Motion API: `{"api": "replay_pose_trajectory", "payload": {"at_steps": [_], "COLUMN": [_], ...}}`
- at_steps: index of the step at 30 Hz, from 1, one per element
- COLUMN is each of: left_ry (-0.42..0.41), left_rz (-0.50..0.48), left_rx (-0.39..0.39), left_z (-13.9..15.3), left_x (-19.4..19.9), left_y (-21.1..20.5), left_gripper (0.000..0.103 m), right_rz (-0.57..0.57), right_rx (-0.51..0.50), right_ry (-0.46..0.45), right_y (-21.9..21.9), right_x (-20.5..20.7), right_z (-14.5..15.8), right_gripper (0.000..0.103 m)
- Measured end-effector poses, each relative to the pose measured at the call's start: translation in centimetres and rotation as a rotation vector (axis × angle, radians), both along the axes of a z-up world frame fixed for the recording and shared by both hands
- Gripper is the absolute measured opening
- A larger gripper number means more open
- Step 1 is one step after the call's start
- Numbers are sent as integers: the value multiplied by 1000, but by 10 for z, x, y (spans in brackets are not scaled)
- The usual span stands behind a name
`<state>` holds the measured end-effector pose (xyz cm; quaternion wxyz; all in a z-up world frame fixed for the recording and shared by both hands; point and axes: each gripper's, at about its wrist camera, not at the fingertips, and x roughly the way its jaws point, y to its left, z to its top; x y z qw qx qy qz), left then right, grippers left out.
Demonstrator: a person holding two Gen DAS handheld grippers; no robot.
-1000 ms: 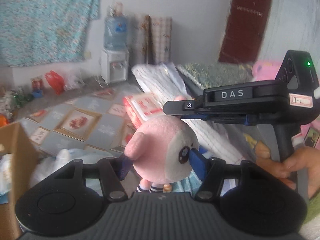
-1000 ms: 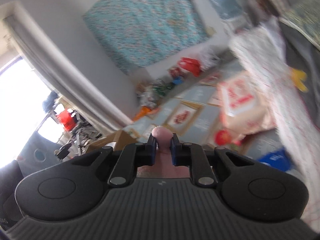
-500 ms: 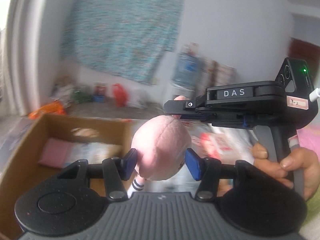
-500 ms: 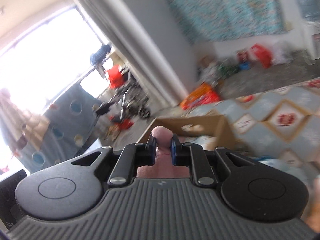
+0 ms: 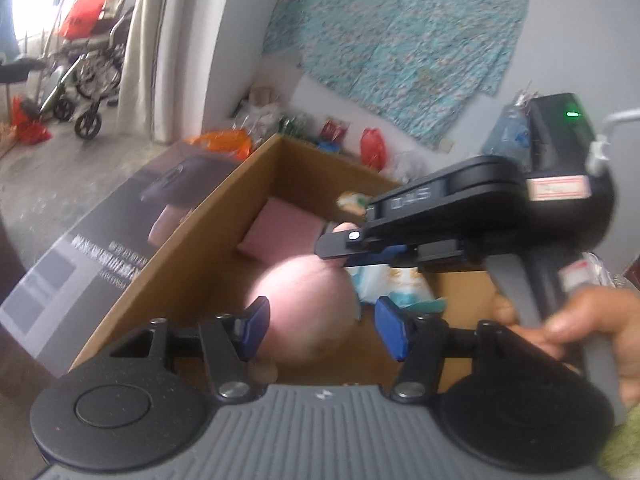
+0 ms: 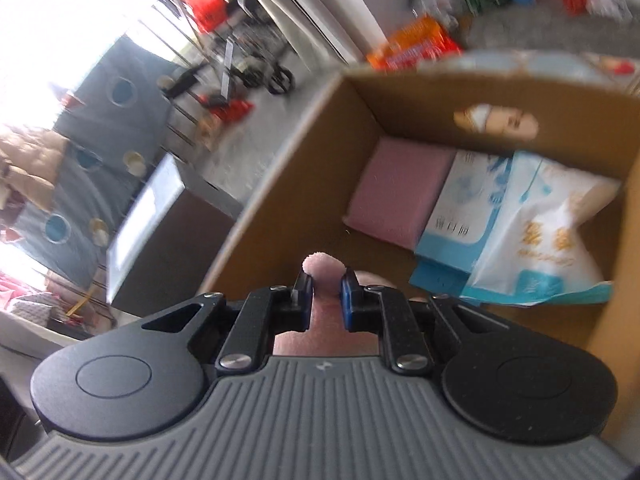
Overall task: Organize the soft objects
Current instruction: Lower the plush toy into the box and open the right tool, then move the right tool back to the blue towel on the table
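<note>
A pink plush toy (image 5: pixel 306 312) hangs over the open cardboard box (image 5: pixel 188 252). My right gripper (image 6: pixel 325 290) is shut on the toy's ear (image 6: pixel 323 271), and it shows from the side in the left wrist view (image 5: pixel 348 240). My left gripper (image 5: pixel 324 326) stands open around the toy's body; its left pad touches the plush and its right pad stands apart from it. The box (image 6: pixel 288 184) holds a pink pad (image 6: pixel 400 192), a blue-and-white pack (image 6: pixel 460 216) and a white bag (image 6: pixel 552 240).
A dark printed panel (image 5: pixel 100 248) lies beside the box on the left. A wheelchair (image 5: pixel 88 76) stands by the doorway. Bags and bottles (image 5: pixel 340 136) line the wall under a teal cloth (image 5: pixel 400 40). An orange pack (image 6: pixel 416 40) lies beyond the box.
Both grippers have swung left with the toy, from over the bed and floor to above the box. The left jaws have opened wider, so the right pad no longer touches the plush.
</note>
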<state>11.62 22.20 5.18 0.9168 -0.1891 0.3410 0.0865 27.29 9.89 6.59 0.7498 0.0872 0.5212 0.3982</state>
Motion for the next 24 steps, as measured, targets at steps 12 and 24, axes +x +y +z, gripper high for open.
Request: {"api": "replay_pose_trajectory", "payload": {"at_steps": [12, 24], "left_ry": [-24, -47], "left_rz": [5, -3], "left_rx": [-10, 24], "left_z": [-7, -1], "left_x": [-24, -32], "left_y": [15, 5], "left_gripper": [62, 78], "right_rz": [-48, -51], "right_rx": [-24, -9], "right_ry": [-28, -13], "right_y": [32, 21], "right_x": [26, 38], "right_z": [-11, -15], "right_gripper": [13, 71]}}
